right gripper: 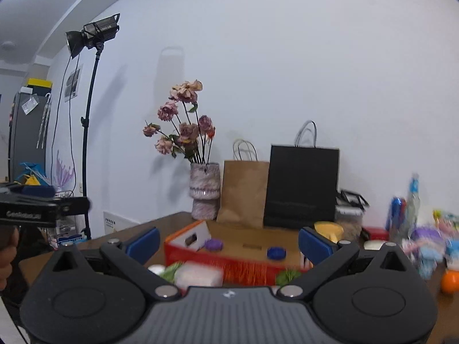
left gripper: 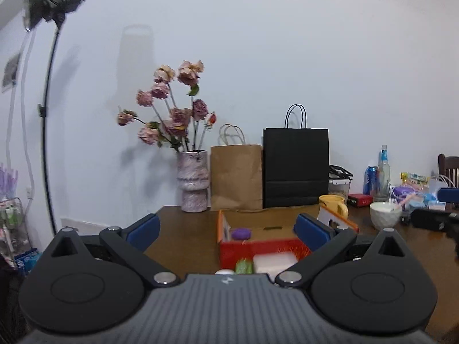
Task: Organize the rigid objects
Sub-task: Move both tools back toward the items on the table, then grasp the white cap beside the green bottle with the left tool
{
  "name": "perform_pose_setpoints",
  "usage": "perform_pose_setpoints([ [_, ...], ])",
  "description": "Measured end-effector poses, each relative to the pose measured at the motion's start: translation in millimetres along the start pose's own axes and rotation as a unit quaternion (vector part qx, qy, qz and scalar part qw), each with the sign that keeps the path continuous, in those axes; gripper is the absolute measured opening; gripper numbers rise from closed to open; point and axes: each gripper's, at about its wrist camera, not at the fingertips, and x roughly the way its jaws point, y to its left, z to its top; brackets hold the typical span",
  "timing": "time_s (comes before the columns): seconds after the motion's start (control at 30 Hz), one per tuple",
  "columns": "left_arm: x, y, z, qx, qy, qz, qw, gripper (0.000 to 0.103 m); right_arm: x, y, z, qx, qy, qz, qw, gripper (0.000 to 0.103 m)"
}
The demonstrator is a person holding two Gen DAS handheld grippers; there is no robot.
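An open red and orange cardboard box (left gripper: 258,248) (right gripper: 243,269) stands on the brown table. A purple disc (left gripper: 241,233) (right gripper: 213,244) lies inside it, and the right wrist view also shows a blue disc (right gripper: 276,252) in it. In front of the box lie a white block (left gripper: 274,261) (right gripper: 199,276), green items (left gripper: 243,266) (right gripper: 287,276) and a small white round thing (left gripper: 224,271). My left gripper (left gripper: 228,229) is open above the table before the box, holding nothing. My right gripper (right gripper: 229,243) is open too, holding nothing. The left gripper's body (right gripper: 37,206) shows at the right view's left edge.
A vase of dried roses (left gripper: 192,183), a brown paper bag (left gripper: 236,176) and a black paper bag (left gripper: 295,166) stand along the wall. A yellow mug (left gripper: 334,205), white bowl (left gripper: 384,215), bottles (left gripper: 383,169) and clutter fill the right side. An orange (right gripper: 449,282) lies far right. A light stand (left gripper: 47,114) rises left.
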Motion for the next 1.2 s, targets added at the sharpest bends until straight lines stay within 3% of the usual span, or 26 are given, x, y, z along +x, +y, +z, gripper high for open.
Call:
perform_pose_setpoints([
  [0.1, -39.1, 7.6, -24.2, 0.000, -0.006, 0.021, 0.9998, 0.103, -35.8, 14.7, -26.1, -0.008, 0.001, -0.023, 1.000, 0.103],
  [0.17, -58.6, 13.7, -40.0, -0.011, 0.020, 0.028, 0.9994, 0.103, -57.5, 27.8, -44.9, -0.008, 0.016, -0.050, 0.999, 0.103],
  [0.23, -73.7, 20.2, -53.5, 0.003, 0.037, 0.030, 0.9989, 0.103, -72.0, 36.0, -61.1, 0.004, 0.032, -0.042, 0.999, 0.103],
  [0.37, -80.1, 18.9, -57.8, 0.033, 0.029, 0.037, 0.9984, 0.103, -71.2, 44.6, -72.0, 0.020, 0.053, -0.013, 0.998, 0.103],
  [0.5, -74.2, 17.8, -55.4, 0.015, 0.016, 0.036, 0.9991, 0.103, -61.0, 42.1, -70.0, 0.020, 0.043, -0.022, 0.999, 0.103],
  [0.73, -36.5, 13.6, -72.0, 0.016, 0.058, 0.029, 0.9977, 0.103, -19.2, 29.7, -76.9, 0.037, 0.084, -0.013, 0.996, 0.101],
  [1.03, 39.7, 40.1, -84.2, 0.005, 0.108, 0.042, 0.9933, 0.103, 82.0, 59.0, -74.0, 0.016, 0.128, 0.075, 0.989, 0.068],
  [1.2, 92.0, 56.3, -79.5, 0.005, 0.130, 0.014, 0.9915, 0.102, 150.9, 82.5, -69.3, 0.025, 0.147, 0.115, 0.982, 0.055],
])
